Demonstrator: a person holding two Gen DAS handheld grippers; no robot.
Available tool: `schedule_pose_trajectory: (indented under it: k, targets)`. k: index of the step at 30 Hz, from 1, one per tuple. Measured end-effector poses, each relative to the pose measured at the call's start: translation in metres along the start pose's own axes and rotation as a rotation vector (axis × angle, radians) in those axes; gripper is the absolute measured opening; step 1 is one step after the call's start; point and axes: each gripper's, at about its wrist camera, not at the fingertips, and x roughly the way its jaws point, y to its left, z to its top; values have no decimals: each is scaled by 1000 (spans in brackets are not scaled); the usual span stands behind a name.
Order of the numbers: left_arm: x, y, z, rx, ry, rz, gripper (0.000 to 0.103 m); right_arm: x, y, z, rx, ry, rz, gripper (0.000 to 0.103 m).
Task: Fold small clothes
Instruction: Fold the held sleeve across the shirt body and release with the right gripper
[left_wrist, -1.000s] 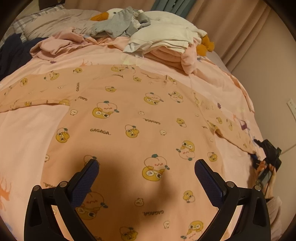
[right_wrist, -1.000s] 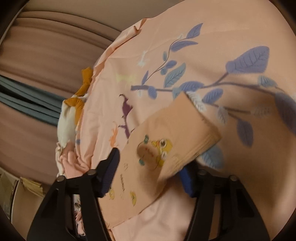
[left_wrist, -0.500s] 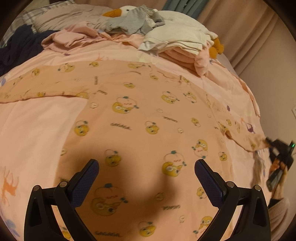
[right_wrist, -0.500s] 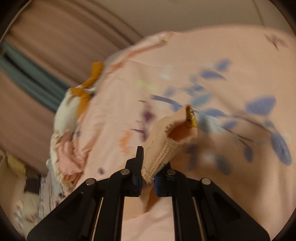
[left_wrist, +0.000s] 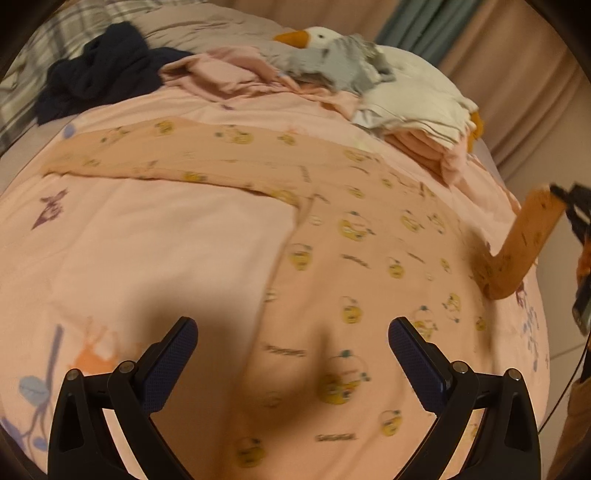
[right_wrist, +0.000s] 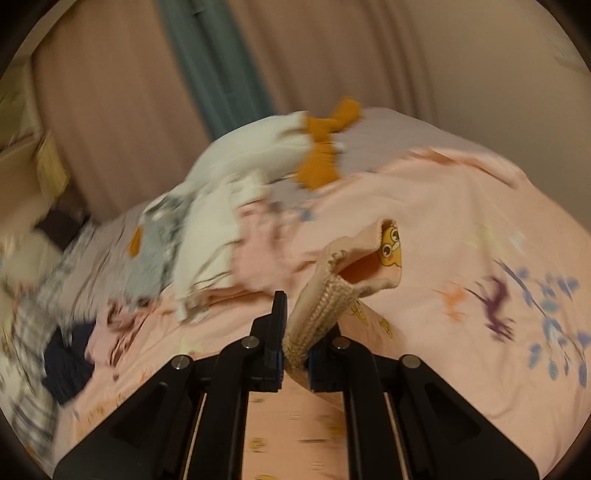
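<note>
Our right gripper (right_wrist: 295, 354) pinches only the sleeve cuff (right_wrist: 325, 306); left gripper (left_wrist: 293, 354) gapes empty. A fast pull may slip the ribbed edge free.

Home bedroom: bed w/ pink sheet (left_wrist: 147, 240), plush goose (left_wrist: 369, 74), curtains (right_wrist: 332, 55).

Two wrist views over bed (left_wrist: 147, 240)

Peach duck-print top (left_wrist: 369, 251) spread flat, one sleeve (right_wrist: 332, 295) apparently lifted.
</note>
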Motion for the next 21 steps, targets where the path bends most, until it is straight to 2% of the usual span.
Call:
schedule_pose_trajectory:
  k: [4,8,14,18,20,21]
  targets:
    - [-2,21,0,-35,4,4,102,20,73,-19,-140,31,32,10]
    - [0,39,1,-75,8,2,102,53,139,-65,-340,99,9,10]
    - [1,58,3,-113,7,14,102,101,201,-154,-614,222,-16,11]
    - [3,64,5,-123,10,12,102,120,218,-196,-747,294,-35,13]
    - [4,67,6,-134,7,8,102,128,219,-211,-782,355,-30,20]
    - [5,68,7,-141,6,7,102,132,218,-216,-789,394,-17,35]
